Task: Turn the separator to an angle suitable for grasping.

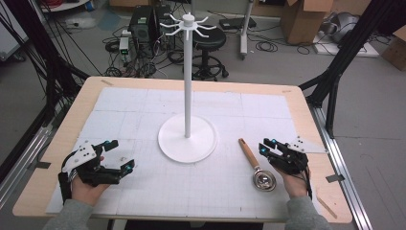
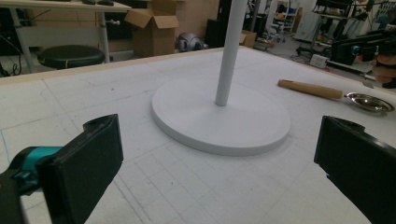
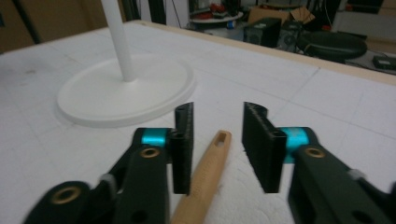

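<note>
White stand (image 1: 187, 139) mid-table; scoop (image 1: 257, 166) beside.

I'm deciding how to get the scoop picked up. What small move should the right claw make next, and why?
Probably lower and close: the right claw is open, straddling the scoop's wooden handle, which lies flat on the mat.

White round-based stand (image 1: 187, 139); faint grid on white mat (image 1: 143, 191); tan wooden-handled silver scoop (image 1: 256, 165); black, teal-accented grippers.
</note>
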Motion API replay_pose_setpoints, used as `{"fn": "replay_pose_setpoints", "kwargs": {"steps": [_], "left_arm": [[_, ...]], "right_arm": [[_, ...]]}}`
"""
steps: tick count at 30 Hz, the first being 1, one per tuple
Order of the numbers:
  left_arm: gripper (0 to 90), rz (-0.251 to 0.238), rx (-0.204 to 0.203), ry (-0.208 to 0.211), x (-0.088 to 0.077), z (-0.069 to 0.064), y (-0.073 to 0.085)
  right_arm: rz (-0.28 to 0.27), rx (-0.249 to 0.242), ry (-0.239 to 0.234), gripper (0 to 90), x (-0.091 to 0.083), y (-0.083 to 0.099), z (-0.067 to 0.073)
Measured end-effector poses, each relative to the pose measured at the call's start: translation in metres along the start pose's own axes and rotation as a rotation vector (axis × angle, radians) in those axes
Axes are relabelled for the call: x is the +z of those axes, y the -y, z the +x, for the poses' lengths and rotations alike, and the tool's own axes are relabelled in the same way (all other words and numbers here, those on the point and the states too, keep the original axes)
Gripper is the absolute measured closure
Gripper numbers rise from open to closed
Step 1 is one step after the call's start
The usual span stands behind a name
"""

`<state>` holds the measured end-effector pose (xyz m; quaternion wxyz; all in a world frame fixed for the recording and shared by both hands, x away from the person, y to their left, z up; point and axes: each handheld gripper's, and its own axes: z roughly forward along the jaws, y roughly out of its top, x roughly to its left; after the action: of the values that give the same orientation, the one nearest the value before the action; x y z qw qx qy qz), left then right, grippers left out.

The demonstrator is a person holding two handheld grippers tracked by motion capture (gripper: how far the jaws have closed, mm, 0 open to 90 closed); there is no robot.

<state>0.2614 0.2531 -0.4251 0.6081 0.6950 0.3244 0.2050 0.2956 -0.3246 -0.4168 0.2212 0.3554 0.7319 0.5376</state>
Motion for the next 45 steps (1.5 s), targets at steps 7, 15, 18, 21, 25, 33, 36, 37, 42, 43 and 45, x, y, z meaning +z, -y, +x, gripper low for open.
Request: {"fn": "replay_pose_setpoints", "kwargs": {"steps": [7, 15, 18, 21, 25, 33, 36, 37, 42, 43, 45], "left_arm": [[1.8, 0.018, 0.003, -0.003, 0.002, 0.0, 0.001], [1.8, 0.029, -0.004, -0.002, 0.003, 0.0, 0.002], [1.8, 0.034, 0.0, -0.002, 0.003, 0.001, 0.002], [1.8, 0.035, -0.001, -0.004, 0.004, 0.001, 0.002], [1.8, 0.042, -0.002, -0.003, 0.004, 0.001, 0.002], [1.8, 0.035, -0.016, 0.002, 0.005, 0.001, 0.002], [1.8, 0.031, -0.018, 0.002, 0.005, 0.0, 0.002], [1.8, 0.031, -0.018, 0.002, 0.005, 0.0, 0.002], [1.8, 0.034, -0.019, -0.002, 0.006, 0.001, 0.003], [1.8, 0.04, -0.019, -0.003, 0.006, 0.001, 0.003], [1.8, 0.046, -0.02, -0.007, 0.007, 0.002, 0.003]], "right_arm": [[0.096, -0.001, 0.003, 89.8, 0.009, -0.001, -0.006], [0.213, 0.022, -0.004, 90.0, 0.025, 0.003, -0.015], [0.24, 0.046, -0.023, 90.0, 0.03, 0.003, -0.018], [0.278, 0.068, -0.016, 90.0, 0.038, 0.006, -0.022], [0.302, 0.056, -0.009, 90.0, 0.045, 0.006, -0.025], [0.374, 0.042, -0.021, 90.0, 0.062, 0.006, -0.029], [0.383, 0.041, -0.025, 90.0, 0.065, 0.005, -0.029], [0.383, 0.041, -0.025, 90.0, 0.065, 0.005, -0.029], [0.415, 0.049, -0.034, 90.0, 0.072, 0.005, -0.031], [0.418, 0.054, -0.041, 90.0, 0.074, 0.004, -0.031], [0.423, 0.064, -0.05, 90.0, 0.076, 0.003, -0.031]]}}
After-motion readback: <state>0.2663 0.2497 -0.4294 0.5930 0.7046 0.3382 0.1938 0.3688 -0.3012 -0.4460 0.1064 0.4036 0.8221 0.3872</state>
